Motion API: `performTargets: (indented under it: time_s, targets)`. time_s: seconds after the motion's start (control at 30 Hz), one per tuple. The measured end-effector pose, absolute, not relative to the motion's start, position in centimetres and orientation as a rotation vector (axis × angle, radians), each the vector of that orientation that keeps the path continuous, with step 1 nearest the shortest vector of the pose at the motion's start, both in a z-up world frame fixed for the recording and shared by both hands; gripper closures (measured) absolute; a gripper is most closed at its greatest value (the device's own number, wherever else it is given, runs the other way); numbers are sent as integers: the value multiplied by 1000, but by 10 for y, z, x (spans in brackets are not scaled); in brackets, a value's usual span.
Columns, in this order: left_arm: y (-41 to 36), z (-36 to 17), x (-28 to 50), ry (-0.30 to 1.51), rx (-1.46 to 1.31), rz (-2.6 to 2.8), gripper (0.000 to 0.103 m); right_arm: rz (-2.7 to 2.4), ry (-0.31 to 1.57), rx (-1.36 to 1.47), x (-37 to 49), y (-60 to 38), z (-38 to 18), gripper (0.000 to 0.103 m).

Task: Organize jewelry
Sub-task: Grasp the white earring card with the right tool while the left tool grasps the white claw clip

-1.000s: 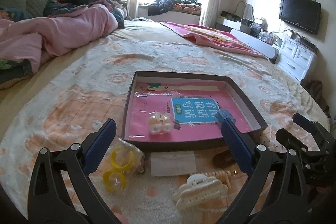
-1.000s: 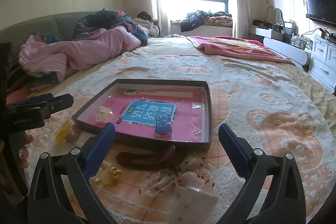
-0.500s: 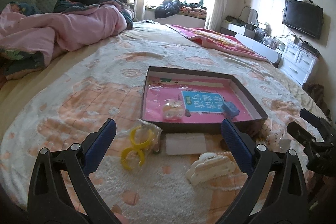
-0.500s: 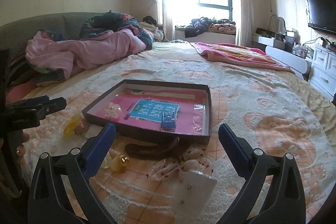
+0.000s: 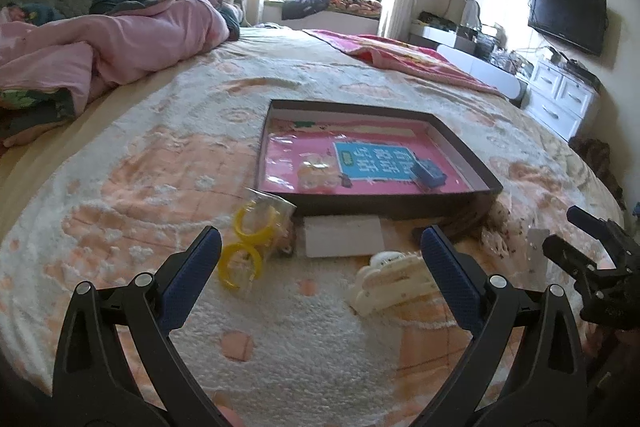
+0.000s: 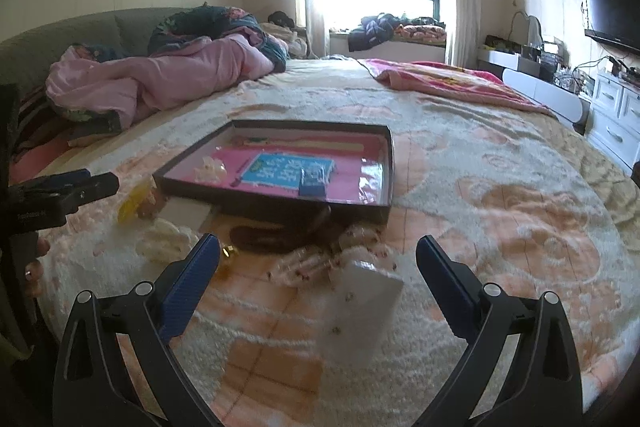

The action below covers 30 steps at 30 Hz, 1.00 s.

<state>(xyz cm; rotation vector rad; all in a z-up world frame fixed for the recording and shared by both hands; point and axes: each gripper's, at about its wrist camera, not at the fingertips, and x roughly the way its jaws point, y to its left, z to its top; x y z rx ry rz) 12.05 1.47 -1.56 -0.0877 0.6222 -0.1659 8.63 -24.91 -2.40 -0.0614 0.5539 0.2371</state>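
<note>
Left gripper [image 5: 320, 259] and right gripper [image 6: 318, 263], both with jaws spread wide and holding nothing, above the bedspread [image 5: 120, 187]. Ahead of both lies the shallow tray [image 5: 468, 155] with a small blue box [image 5: 429, 175] inside. Between the left gripper and the tray: yellow rings [image 5: 248, 239] in a clear bag, a white card [image 5: 344, 237], and a cream hair claw [image 5: 388, 283]. Just before the right gripper: an earring card [image 6: 360, 315].

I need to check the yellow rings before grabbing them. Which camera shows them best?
The left wrist view: the yellow rings lie in their clear bag, both hoops unobstructed. The right wrist view shows only a yellow sliver at the box's left corner.
</note>
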Motion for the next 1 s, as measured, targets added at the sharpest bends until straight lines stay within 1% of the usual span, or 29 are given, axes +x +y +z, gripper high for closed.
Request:
performTargets:
  time_s: [0.47,0.53,0.57,0.63,0.67,0.77,0.83,0.93,1.0]
  targets:
    - [-17,-47,130,725,-81,-245,12,170,684,38,101,-274,-57,8]
    - [-20,-50,133,738,-90,-252,12,167,703,49,104,-275,-62,16]
    - [-23,-52,134,745,-92,-255,12,166,717,56,106,-276,-65,16]
    - [-25,-55,135,755,-97,-256,12,161,737,73,110,-278,-69,23]
    - [-26,-56,137,763,-102,-259,12,162,748,84,111,-280,-71,25]
    - [-30,-60,140,779,-113,-255,12,154,753,80,113,-280,-73,33]
    - [-33,-63,143,788,-113,-249,12,155,753,74,113,-280,-73,45]
    - [-37,-66,145,803,-109,-237,12,152,746,53,113,-278,-73,55]
    - [-41,-70,147,814,-97,-226,12,148,741,48,113,-279,-72,58]
